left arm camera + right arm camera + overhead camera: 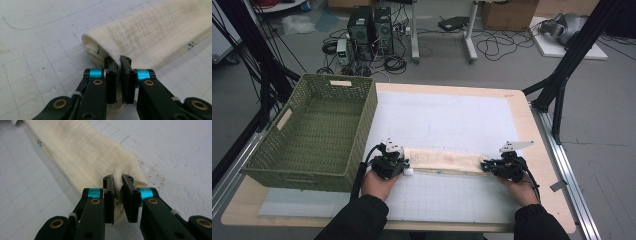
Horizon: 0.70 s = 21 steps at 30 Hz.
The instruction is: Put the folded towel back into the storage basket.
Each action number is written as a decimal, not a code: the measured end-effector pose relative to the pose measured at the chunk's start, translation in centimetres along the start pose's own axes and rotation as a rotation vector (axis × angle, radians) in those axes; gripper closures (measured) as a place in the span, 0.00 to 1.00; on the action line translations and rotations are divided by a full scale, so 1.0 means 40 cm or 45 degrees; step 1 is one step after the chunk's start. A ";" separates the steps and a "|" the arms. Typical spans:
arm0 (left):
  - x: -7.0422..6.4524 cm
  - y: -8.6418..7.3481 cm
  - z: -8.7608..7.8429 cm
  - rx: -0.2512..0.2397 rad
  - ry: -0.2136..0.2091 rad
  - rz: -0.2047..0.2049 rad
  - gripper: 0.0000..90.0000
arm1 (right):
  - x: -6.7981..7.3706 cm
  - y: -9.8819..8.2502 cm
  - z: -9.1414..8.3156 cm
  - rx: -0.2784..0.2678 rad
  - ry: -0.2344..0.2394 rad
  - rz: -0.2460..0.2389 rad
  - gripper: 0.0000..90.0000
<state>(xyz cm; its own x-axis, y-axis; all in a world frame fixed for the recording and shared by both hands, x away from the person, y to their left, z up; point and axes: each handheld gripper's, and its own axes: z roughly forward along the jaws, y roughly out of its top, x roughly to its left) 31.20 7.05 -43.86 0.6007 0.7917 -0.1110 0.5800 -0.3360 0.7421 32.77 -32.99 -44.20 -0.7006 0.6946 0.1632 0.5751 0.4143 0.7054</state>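
1. A cream cloth [443, 162], folded into a long narrow band, lies flat on the white gridded mat [447, 120] that covers the bench [532, 145], parallel to the near edge and nearer to it than to the far edge
2. The left gripper [404, 163] sits at the cloth's left end; in the left gripper view [117, 65] its fingers [110, 75] are pinched tight on the folded edge of the cloth [150, 37], fabric squeezed between the pads
3. The right gripper [486, 166] sits at the cloth's right end; in the right gripper view [118, 184] its fingers [130, 195] are clamped on a bunched corner of the cloth [82, 152], the pads pressing into it
4. Each gripper is held by a hand of a person in dark sleeves, whose forearms come in over the near edge of the bench
5. The cloth runs straight between the two grippers, resting on the mat
6. A green woven basket [292, 165] stands at the bench's left edge, just beside the left gripper and apart from the cloth
7. Dark specks mark the mat [155, 175] just beside the cloth's right end
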 end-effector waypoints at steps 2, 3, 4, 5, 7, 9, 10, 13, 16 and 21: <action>-0.006 -0.007 -0.012 -0.002 0.000 -0.012 0.94 | -0.004 0.013 0.007 0.007 -0.010 -0.041 0.91; -0.009 -0.011 -0.019 -0.001 -0.002 -0.009 0.94 | -0.005 0.022 0.010 0.010 -0.020 -0.049 0.91; -0.012 -0.015 -0.027 0.001 -0.006 -0.011 0.94 | -0.011 0.032 0.015 0.014 -0.023 -0.058 0.91; -0.015 -0.020 -0.035 0.000 -0.009 -0.012 0.94 | -0.017 0.043 0.023 0.020 -0.020 -0.063 0.91; -0.022 -0.031 -0.051 0.002 -0.002 0.002 0.94 | -0.028 0.067 0.039 0.022 -0.014 -0.074 0.91; -0.026 -0.041 -0.067 0.008 -0.010 0.012 0.94 | -0.036 0.092 0.059 0.035 -0.005 -0.085 0.91; -0.027 -0.046 -0.075 0.004 -0.009 0.007 0.94 | -0.037 0.105 0.069 0.039 -0.006 -0.094 0.91; -0.015 -0.059 -0.087 0.009 -0.001 0.006 0.94 | -0.033 0.136 0.102 0.027 0.001 -0.107 0.90; -0.005 -0.057 -0.093 -0.022 -0.009 0.012 0.86 | -0.031 0.139 0.121 0.031 -0.012 -0.094 0.76; -0.015 -0.040 -0.114 -0.111 0.021 0.044 0.66 | -0.033 0.133 0.056 -0.100 -0.048 -0.037 0.62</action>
<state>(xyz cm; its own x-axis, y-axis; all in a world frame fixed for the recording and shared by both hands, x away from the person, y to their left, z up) 27.40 9.43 -41.98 0.6100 0.7889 -0.0744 0.5087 -0.3180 0.8000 37.67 -30.38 -42.21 -0.6993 0.7051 0.1171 0.5187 0.3879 0.7619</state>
